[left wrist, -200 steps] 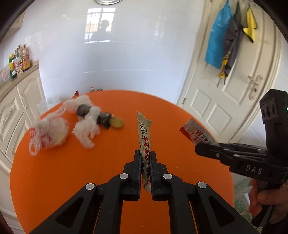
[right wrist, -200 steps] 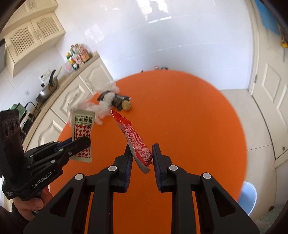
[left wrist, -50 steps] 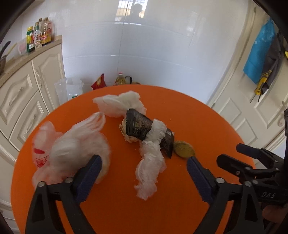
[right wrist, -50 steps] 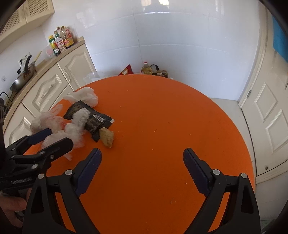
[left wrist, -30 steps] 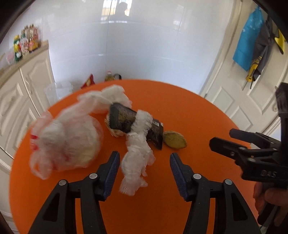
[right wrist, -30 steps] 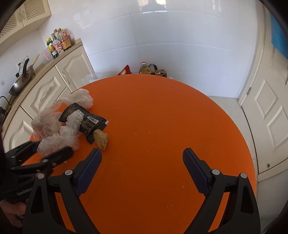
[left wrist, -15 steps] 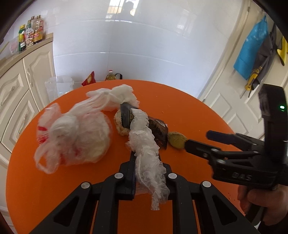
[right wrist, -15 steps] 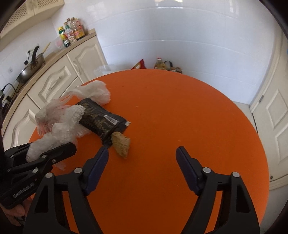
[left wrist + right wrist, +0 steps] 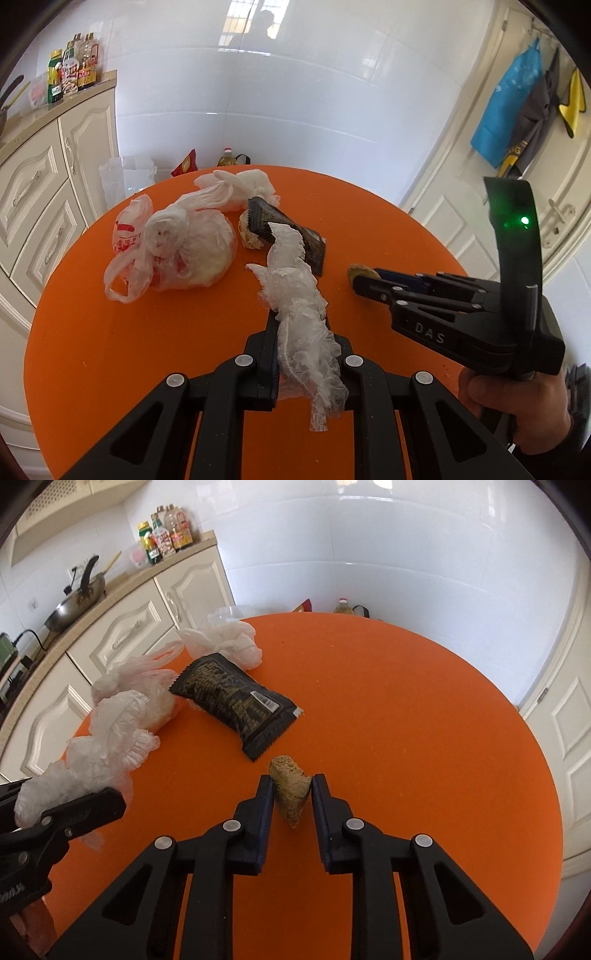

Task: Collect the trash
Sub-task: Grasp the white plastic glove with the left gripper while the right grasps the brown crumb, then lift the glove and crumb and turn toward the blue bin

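"DAS" — white letters on right gripper (image 9: 364, 280).

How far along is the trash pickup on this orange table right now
Mid-job. In hand: the left gripper is shut on the crinkly clear plastic wrap, and the right gripper, its jaws just closing, pinches the brown bread scrap. Left on the orange round table: the black snack wrapper, the knotted plastic bag and the white crumpled bag.

I took the dark wrapper (image 9: 236, 701) on the table (image 9: 406, 709) as my landmark. Behind it lay a crumpled bag (image 9: 225, 644), left of it a tied bag (image 9: 177, 251), and just before its near corner the food scrap (image 9: 290, 792).
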Available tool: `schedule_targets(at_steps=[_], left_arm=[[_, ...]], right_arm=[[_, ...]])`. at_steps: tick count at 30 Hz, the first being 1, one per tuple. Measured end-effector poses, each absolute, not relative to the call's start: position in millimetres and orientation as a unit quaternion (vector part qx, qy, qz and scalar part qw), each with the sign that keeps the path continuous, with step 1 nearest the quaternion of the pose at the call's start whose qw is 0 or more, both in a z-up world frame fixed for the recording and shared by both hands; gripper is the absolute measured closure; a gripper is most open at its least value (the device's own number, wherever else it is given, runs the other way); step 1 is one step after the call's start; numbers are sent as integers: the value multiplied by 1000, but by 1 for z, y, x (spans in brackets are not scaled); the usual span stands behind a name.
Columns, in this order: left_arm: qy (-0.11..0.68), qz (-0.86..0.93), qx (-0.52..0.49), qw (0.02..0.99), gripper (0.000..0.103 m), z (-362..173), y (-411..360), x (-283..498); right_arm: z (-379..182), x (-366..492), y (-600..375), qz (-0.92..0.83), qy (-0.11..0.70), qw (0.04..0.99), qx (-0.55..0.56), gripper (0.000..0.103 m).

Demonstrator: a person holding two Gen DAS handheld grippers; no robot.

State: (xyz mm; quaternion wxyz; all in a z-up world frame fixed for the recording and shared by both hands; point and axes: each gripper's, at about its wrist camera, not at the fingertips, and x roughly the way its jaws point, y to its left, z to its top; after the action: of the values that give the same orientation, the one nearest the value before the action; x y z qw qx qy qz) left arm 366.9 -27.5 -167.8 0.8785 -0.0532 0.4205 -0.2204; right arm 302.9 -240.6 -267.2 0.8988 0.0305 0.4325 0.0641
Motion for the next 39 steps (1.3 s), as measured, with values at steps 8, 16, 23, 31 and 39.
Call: schedule_targets(at_steps=[8, 16, 23, 31, 39], left_arm=[[396, -235, -45, 886, 91, -161, -43, 323], [363, -272, -13, 891, 91, -135, -77, 287], [327, -300, 13, 896, 91, -100, -102, 250], [305, -363, 37, 880, 91, -85, -150, 220], [335, -445, 72, 827, 91, -100, -236, 202]], right_arm=[[-233, 236, -263, 44, 396, 915, 59, 83], [-196, 164, -292, 16, 348, 934, 80, 83], [-164, 110, -321, -20, 302, 949, 91, 83], [-145, 46, -370, -78, 265, 954, 117, 83], [-164, -20, -449, -172, 264, 934, 170, 83]])
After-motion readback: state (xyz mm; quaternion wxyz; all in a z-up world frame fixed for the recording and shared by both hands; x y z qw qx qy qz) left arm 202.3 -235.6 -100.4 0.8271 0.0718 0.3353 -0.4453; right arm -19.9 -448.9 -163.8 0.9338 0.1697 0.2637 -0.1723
